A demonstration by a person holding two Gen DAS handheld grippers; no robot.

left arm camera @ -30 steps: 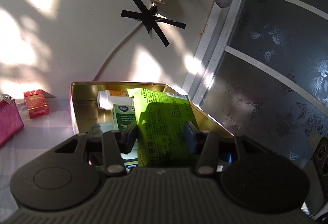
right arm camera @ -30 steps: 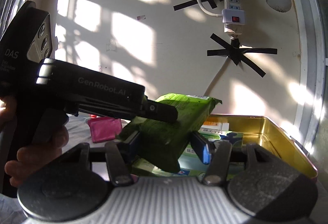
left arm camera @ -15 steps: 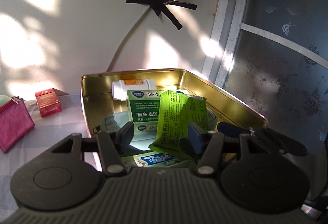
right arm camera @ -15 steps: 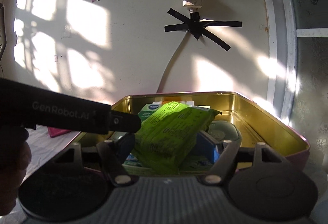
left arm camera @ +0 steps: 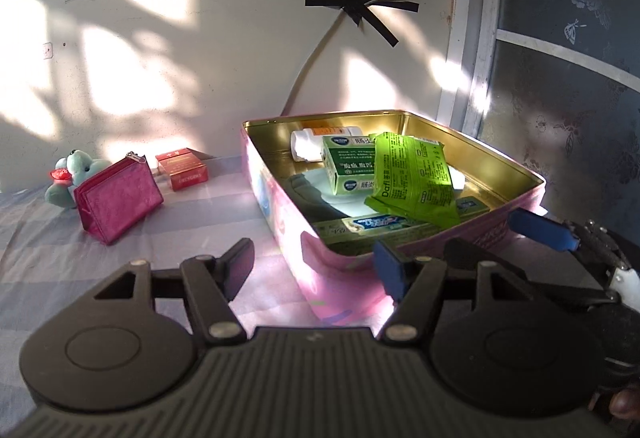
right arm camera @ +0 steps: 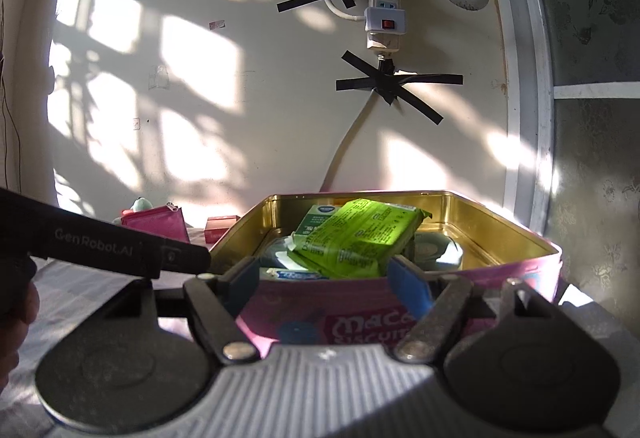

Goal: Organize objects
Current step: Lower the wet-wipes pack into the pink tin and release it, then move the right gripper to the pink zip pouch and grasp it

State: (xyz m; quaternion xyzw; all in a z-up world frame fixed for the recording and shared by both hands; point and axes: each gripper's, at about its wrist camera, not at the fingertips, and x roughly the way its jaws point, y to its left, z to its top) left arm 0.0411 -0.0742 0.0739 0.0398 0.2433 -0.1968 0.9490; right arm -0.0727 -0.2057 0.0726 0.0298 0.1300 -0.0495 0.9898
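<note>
Left claw empty, jaws just been opening, nothing between them; tin's near corner lies past its tips. Right claw likewise spread, just been opening, empty, low before the tin wall. Green packet rests inside the tin, tilted on one green box and one toothpaste box; one white bottle behind. Release looks done; back straight off, clear of the rim. Left on the desk at 10 o'clock: one pink pouch, one red box, one plush toy.
</note>
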